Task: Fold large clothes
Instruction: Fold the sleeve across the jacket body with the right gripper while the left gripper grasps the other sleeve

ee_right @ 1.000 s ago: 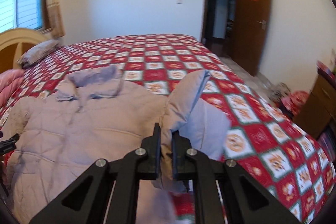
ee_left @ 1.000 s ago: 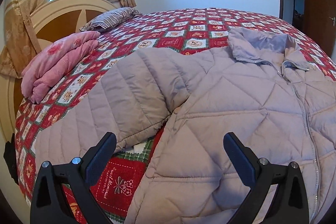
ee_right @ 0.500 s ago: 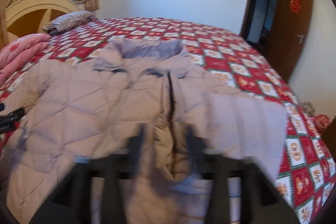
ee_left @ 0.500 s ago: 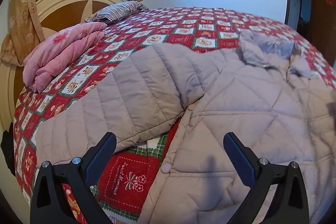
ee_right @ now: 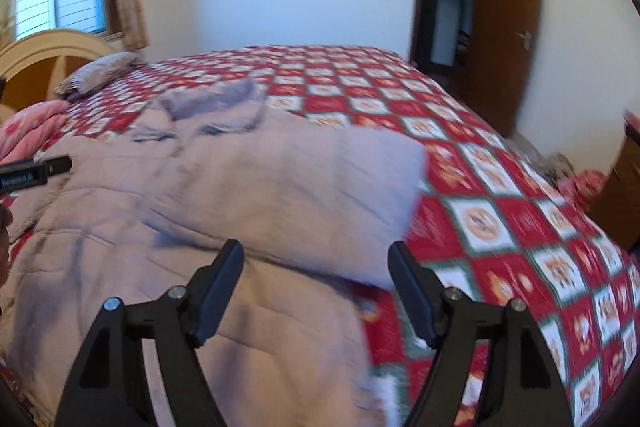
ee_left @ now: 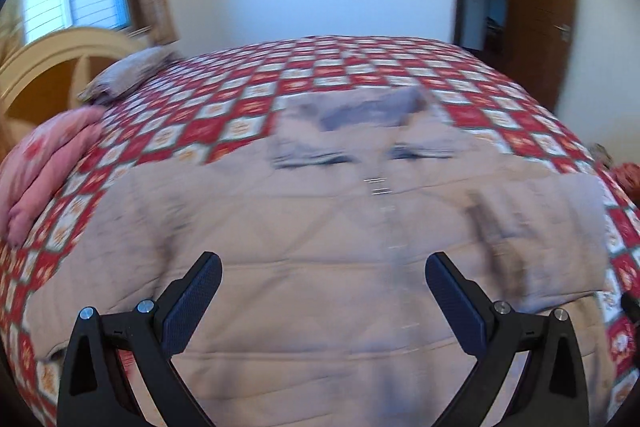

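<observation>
A large beige quilted jacket [ee_left: 320, 227] lies front up on the bed, collar [ee_left: 360, 115] toward the far side. Its right sleeve [ee_right: 288, 195] lies folded across the chest; it also shows in the left wrist view [ee_left: 540, 227]. My left gripper [ee_left: 322, 301] is open and empty above the jacket's lower front. My right gripper [ee_right: 316, 287] is open and empty, just in front of the folded sleeve's edge. The left gripper's tip [ee_right: 36, 171] shows at the left of the right wrist view. Both views are motion-blurred.
The bed has a red, white and green checked cover [ee_right: 500, 227]. Folded pink bedding [ee_left: 48, 163] and a striped pillow [ee_left: 128, 75] lie by the wooden headboard [ee_left: 52, 67]. A brown door [ee_right: 508, 27] stands open at the right; clutter [ee_right: 580, 183] lies on the floor.
My right gripper carried the right sleeve over the jacket's chest, opened and let it go. My left gripper swung right, from the left sleeve to over the jacket's middle.
</observation>
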Motion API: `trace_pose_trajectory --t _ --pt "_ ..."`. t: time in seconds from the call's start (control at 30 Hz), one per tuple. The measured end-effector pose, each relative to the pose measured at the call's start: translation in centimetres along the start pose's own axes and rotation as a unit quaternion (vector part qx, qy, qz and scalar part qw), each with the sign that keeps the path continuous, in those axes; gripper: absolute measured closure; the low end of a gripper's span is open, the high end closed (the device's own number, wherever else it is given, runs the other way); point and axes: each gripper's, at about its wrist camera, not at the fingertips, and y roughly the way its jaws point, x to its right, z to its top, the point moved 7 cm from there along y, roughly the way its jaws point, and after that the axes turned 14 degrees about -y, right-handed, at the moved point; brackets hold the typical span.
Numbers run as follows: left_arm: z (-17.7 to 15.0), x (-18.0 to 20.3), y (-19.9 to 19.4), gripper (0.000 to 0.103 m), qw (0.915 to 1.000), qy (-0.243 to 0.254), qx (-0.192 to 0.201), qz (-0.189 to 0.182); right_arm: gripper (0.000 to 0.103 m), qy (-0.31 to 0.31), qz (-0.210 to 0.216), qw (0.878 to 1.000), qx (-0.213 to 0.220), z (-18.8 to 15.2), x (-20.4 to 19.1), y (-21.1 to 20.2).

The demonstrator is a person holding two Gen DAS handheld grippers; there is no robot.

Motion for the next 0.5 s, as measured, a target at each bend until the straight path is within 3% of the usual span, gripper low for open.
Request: trace_pose_trajectory --t 0.27,0.33,0.4,0.5 --pt "-2.1 11.2 2.6 0.003 0.9921 0.032 -0.068 -0.101 0.025 0.022 -0.003 1.0 -0.005 -2.5 2.3 -0.2" --pt "-3.0 12.8 3.6 0.018 0.9896 0.038 -0.087 -0.108 0.025 0.023 -0.005 1.0 -0.003 -3.0 2.6 -0.4" --pt "-4.3 14.1 4.9 0.051 0.9848 0.043 -0.12 -0.118 0.025 0.028 -0.006 1.0 -0.003 -3.6 3.0 -0.5" --pt "-5.1 14.5 5.5 0.078 0.9817 0.037 -0.132 -0.133 0.025 0.036 -0.006 0.999 -0.005 -4.2 3.5 -0.3"
